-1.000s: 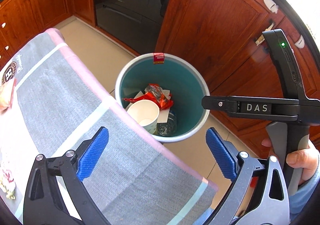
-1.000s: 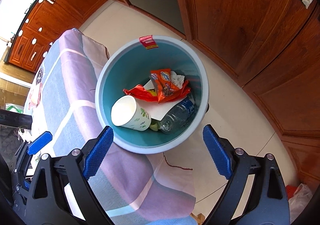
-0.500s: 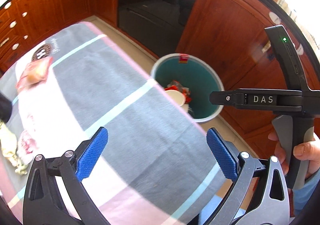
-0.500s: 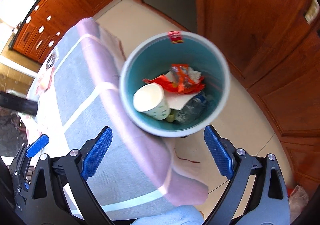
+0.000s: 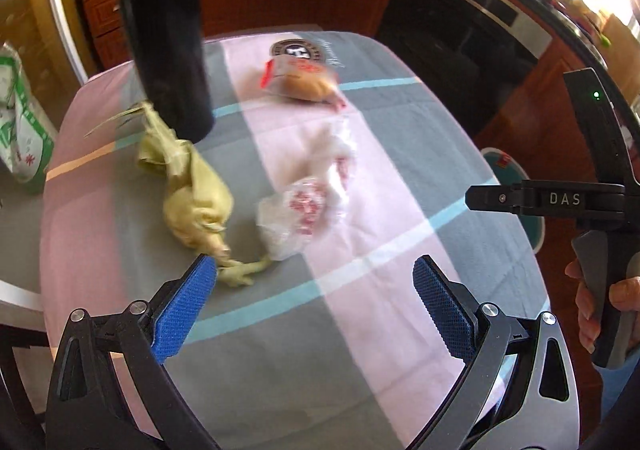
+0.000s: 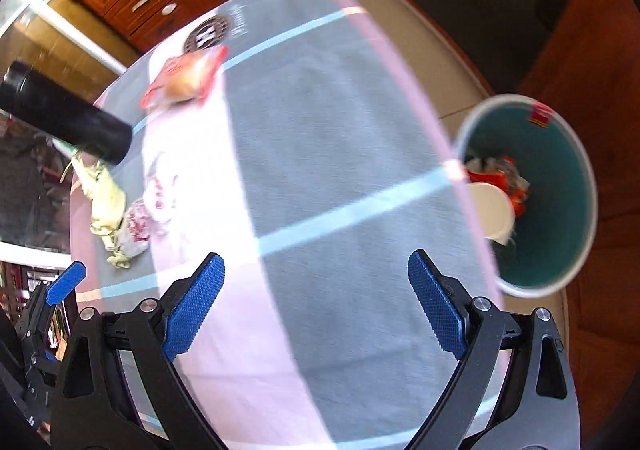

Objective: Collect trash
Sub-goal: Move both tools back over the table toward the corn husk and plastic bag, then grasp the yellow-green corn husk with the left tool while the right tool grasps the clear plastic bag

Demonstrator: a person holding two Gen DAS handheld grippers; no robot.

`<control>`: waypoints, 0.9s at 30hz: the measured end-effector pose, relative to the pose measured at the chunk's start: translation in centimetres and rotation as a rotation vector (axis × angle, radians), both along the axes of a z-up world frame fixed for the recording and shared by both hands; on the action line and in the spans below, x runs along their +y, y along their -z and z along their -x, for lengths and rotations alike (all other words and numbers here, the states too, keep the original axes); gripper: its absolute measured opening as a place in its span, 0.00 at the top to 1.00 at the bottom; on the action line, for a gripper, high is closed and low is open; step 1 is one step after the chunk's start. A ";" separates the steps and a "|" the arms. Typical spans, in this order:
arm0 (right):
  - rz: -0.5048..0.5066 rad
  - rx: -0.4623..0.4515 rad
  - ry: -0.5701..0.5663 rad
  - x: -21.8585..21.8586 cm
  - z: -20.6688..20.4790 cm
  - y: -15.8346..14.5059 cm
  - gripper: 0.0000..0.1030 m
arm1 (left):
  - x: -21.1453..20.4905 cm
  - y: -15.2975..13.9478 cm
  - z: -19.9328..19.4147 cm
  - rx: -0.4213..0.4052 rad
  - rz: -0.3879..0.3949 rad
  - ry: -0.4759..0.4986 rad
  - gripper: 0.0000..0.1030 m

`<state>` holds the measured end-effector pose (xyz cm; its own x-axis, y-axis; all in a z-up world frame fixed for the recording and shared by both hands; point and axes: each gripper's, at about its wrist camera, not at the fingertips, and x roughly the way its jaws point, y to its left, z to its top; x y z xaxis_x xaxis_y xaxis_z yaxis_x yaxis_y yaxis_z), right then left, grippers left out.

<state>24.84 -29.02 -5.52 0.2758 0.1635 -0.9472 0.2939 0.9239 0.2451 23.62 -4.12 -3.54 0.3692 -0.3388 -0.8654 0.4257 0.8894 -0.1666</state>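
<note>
On the striped tablecloth (image 5: 400, 178): one black cylinder (image 5: 168, 30), one green husk wad (image 5: 192, 190), one crumpled plastic bag (image 5: 304, 206), one bread packet (image 5: 304, 80) (blurred); beside it, one bin (image 6: 560, 210).

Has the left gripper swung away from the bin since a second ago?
Yes. The left gripper has swung leftward: the bin, centred in its view before, is now at the right edge, and table trash fills the frame.

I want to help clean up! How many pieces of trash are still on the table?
3. A yellow-green husk lies at the left, a crumpled clear plastic bag beside it in the middle, and a red-edged snack packet at the far end. The black cylinder may hide more.
</note>
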 end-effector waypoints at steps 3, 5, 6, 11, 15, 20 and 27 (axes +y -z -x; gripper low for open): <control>0.005 0.005 -0.044 3.2 -2.4 0.2 0.14 | 3.0 0.2 -1.5 0.008 0.000 -0.048 0.04; 0.011 0.004 -0.067 5.2 -3.8 0.3 0.14 | 4.4 0.4 -2.4 0.018 0.004 -0.071 0.04; 0.011 0.007 -0.076 6.1 -4.6 0.3 0.14 | 5.0 0.5 -2.8 0.022 0.009 -0.081 0.04; 0.006 0.016 -0.091 8.7 -7.2 1.0 0.14 | 6.8 1.4 -4.9 0.049 0.028 -0.104 0.04; 0.002 0.024 -0.103 10.0 -8.6 1.9 0.14 | 7.1 2.6 -6.2 0.068 0.025 -0.099 0.04; 0.034 0.022 -0.133 11.4 -9.7 3.3 0.14 | 6.7 3.8 -6.9 0.093 0.028 -0.095 0.04; 0.074 -0.003 -0.186 12.4 -10.1 3.9 0.62 | 5.8 4.5 -7.6 0.101 0.021 -0.080 0.04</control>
<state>34.98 -16.61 -9.38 0.2499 0.1420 -0.9578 0.1159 0.9777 0.1752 31.24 1.72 -8.00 0.3069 -0.3301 -0.8926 0.3334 0.9158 -0.2241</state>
